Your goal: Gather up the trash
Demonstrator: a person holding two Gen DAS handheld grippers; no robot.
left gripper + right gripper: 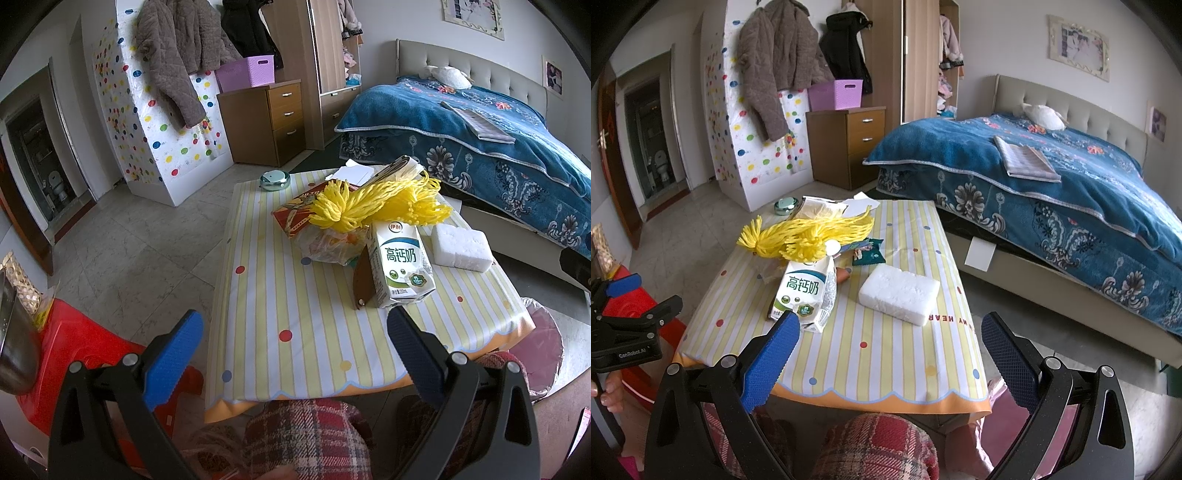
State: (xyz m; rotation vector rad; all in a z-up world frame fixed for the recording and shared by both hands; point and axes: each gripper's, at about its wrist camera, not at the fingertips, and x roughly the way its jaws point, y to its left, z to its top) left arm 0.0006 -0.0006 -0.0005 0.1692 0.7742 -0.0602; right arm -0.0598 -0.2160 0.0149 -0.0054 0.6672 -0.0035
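Observation:
A white and green milk carton (400,264) (807,291) lies on the striped table (295,332) (886,350). Behind it sits a yellow net bundle (376,203) (805,236) on a crumpled snack bag (314,229). A white foam block (461,248) (899,294) lies to the carton's right. A dark green sachet (870,253) and torn paper (354,171) (860,205) lie farther back. My left gripper (295,354) is open over the table's near edge, empty. My right gripper (890,354) is open too, short of the foam block.
A red plastic stool (74,354) stands left of the table. A bin lined with a pink bag (541,350) sits at the right corner. A small teal tin (275,181) (786,205) is at the table's far edge. A bed (1052,192) runs along the right. Plaid-clad knees (879,446) press the near edge.

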